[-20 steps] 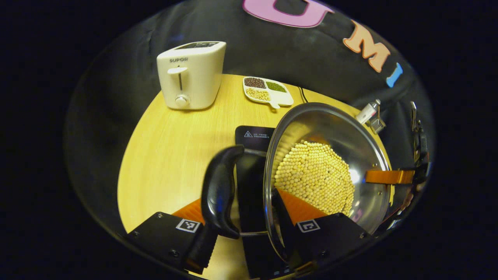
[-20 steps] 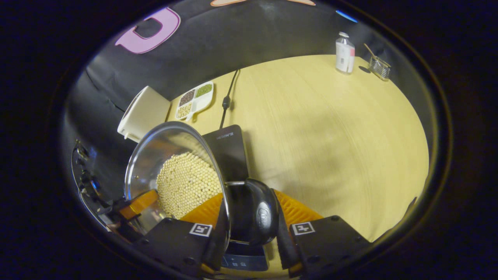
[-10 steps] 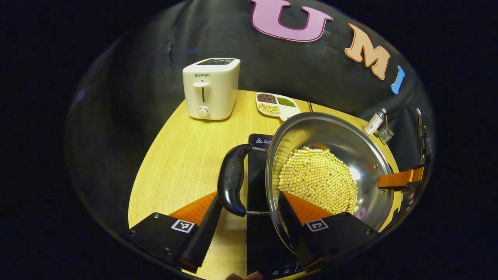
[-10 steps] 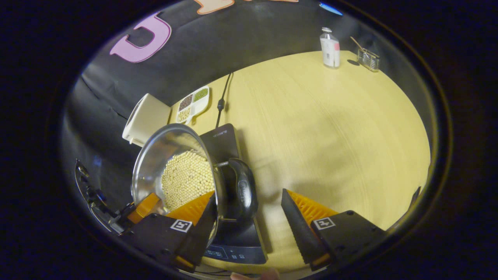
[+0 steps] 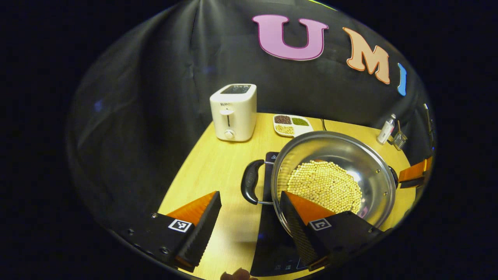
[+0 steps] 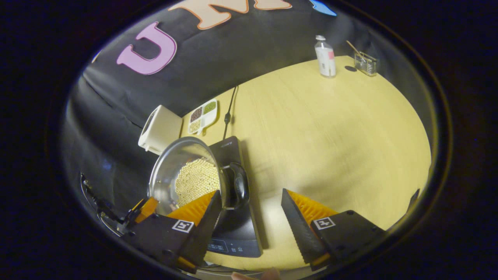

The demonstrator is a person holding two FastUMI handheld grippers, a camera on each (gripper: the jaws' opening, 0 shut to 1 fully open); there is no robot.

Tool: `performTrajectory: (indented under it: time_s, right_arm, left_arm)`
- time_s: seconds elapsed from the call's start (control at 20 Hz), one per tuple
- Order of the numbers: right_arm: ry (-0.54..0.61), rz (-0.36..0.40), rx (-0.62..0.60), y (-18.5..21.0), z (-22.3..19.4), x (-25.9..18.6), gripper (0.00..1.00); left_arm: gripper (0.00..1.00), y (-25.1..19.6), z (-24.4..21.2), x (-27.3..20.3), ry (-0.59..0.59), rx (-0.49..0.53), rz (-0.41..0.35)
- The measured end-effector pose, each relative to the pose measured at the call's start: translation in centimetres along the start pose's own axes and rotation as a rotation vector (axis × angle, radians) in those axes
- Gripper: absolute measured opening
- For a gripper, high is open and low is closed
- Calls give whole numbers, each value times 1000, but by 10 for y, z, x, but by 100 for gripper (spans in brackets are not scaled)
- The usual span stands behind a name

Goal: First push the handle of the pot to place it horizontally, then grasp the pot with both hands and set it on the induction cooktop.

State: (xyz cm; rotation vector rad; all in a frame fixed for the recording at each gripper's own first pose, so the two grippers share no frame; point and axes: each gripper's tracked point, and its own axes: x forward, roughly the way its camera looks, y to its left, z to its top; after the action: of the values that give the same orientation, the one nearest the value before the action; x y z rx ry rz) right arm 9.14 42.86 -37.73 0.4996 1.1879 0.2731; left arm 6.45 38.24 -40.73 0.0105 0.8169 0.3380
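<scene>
Steel round pot [image 5: 334, 175] of pale beans now sits on my black glass induction cooktop [image 6: 233, 217], both grippers [image 5: 249, 223] [image 6: 251, 219] let go, wide open, backing off, so basically done.

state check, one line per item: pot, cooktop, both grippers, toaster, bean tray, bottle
pot: sits on the cooktop, upright, holds pale beans, no lid
induction cooktop: flat on the table, cord attached
left gripper: open, holds nothing
right gripper: open, holds nothing
toaster: upright, lever up
bean tray: flat, three compartments filled
bottle: upright, capped
</scene>
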Motion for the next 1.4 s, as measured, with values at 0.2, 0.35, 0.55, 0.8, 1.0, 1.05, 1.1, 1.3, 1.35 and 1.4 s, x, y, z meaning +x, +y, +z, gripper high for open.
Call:
performTrajectory:
  time_s: [0.2,0.35,0.55,0.8,1.0,1.05,1.1,1.3,1.35,1.4]
  right_arm:
    - [-42,52,-58,-30,8,-39,86]
    - [-66,91,-65,-64,15,-76,87]
    - [-157,133,-147,-101,27,-120,85]
    - [-272,195,-188,-120,42,-165,86]
    - [-382,213,-200,-129,61,-203,85]
    - [-412,211,-216,-131,67,-215,85]
    - [-444,202,-231,-132,73,-225,84]
    - [-615,157,-306,-128,95,-278,84]
    - [-667,148,-321,-123,99,-293,84]
    - [-715,144,-327,-116,103,-309,85]
  left_arm:
    - [92,-9,21,-44,-100,12,91]
    - [93,-31,21,-81,-115,6,132]
    - [92,-72,22,-142,-146,-14,148]
    - [92,-123,48,-216,-247,-16,127]
    - [92,-157,89,-246,-335,20,88]
    - [92,-167,100,-253,-363,18,70]
    - [95,-177,109,-259,-389,13,46]
    - [92,-203,137,-287,-489,-20,-39]
    - [94,-207,143,-297,-514,-24,-63]
    - [92,-209,148,-306,-538,-21,-80]
